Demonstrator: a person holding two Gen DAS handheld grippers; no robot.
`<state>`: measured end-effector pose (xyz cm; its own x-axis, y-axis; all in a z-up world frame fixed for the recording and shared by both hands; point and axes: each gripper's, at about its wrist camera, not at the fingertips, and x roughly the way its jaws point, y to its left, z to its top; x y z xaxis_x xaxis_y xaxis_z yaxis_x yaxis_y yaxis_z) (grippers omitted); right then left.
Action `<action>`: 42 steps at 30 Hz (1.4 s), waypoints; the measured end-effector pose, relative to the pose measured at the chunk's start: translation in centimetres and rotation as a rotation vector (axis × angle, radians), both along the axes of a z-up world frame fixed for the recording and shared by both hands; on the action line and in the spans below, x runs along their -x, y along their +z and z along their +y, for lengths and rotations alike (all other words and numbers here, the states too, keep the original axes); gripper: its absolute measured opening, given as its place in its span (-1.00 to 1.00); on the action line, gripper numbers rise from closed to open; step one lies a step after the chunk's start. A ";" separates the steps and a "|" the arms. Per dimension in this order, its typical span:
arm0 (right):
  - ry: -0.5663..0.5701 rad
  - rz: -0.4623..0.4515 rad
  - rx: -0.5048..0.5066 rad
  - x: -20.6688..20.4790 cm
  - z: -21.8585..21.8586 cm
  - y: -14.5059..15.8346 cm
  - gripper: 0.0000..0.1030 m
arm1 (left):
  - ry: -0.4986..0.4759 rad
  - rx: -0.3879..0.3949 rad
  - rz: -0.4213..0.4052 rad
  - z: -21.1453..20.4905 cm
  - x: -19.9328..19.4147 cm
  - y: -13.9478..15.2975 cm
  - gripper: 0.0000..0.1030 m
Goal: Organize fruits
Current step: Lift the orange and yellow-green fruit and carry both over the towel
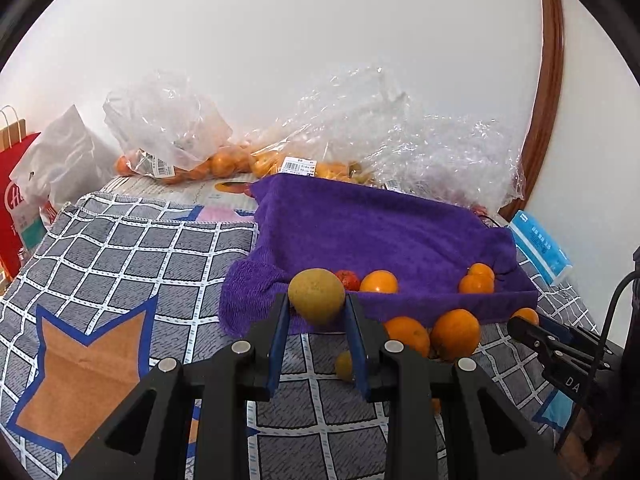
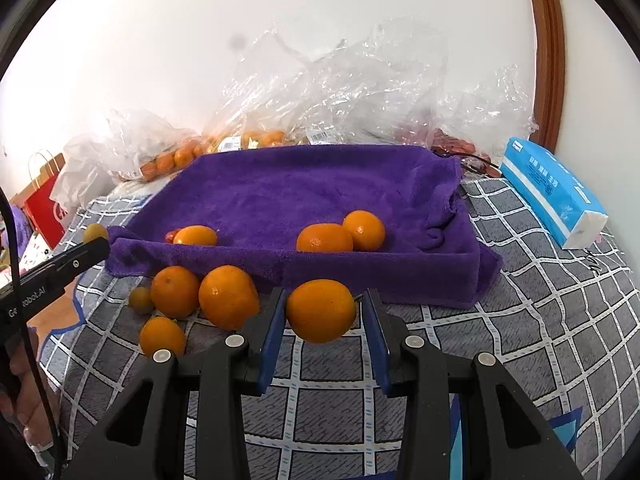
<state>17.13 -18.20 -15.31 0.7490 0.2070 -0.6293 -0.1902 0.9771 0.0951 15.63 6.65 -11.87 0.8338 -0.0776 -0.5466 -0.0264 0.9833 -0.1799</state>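
A tray lined with a purple towel (image 1: 404, 240) (image 2: 360, 272) sits on the checked cloth. Inside it lie three oranges (image 2: 324, 238) and a small red fruit (image 1: 347, 279). My left gripper (image 1: 316, 306) is shut on a yellow-green round fruit (image 1: 316, 294), held just above the tray's front left corner. My right gripper (image 2: 322, 314) is shut on an orange (image 2: 320, 310) in front of the tray's front wall. Three loose oranges (image 2: 228, 296) and a small green fruit (image 2: 141, 300) lie on the cloth between the two grippers. The left gripper's tip (image 2: 80, 256) shows at the left edge of the right wrist view.
Clear plastic bags (image 1: 168, 136) (image 2: 344, 92) with more oranges lie behind the tray against the white wall. A blue tissue pack (image 2: 552, 192) lies right of the tray. A red paper bag (image 1: 16, 200) stands at the far left. A wooden door frame (image 1: 548, 92) rises at the right.
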 end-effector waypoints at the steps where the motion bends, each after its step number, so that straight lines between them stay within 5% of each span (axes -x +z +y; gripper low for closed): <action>1: -0.005 0.000 -0.001 0.0 0.0 0.0 -0.26 | 0.001 0.000 0.000 0.0 0.0 0.0 -0.48; 9: -0.039 -0.014 0.009 0.3 0.0 0.4 -0.26 | -0.006 0.014 -0.010 0.2 0.4 0.7 -0.48; 15: 0.020 -0.038 0.040 1.1 1.2 2.4 -0.26 | -0.047 0.097 0.017 0.5 0.4 2.5 -0.48; 25: 0.018 -0.049 -0.026 -0.4 1.0 4.8 -0.26 | -0.038 0.025 -0.019 -0.7 -1.0 6.5 -0.48; 42: -0.047 -0.087 -0.076 -5.9 1.5 6.4 -0.26 | 0.038 0.084 0.006 0.8 -6.3 4.6 -0.48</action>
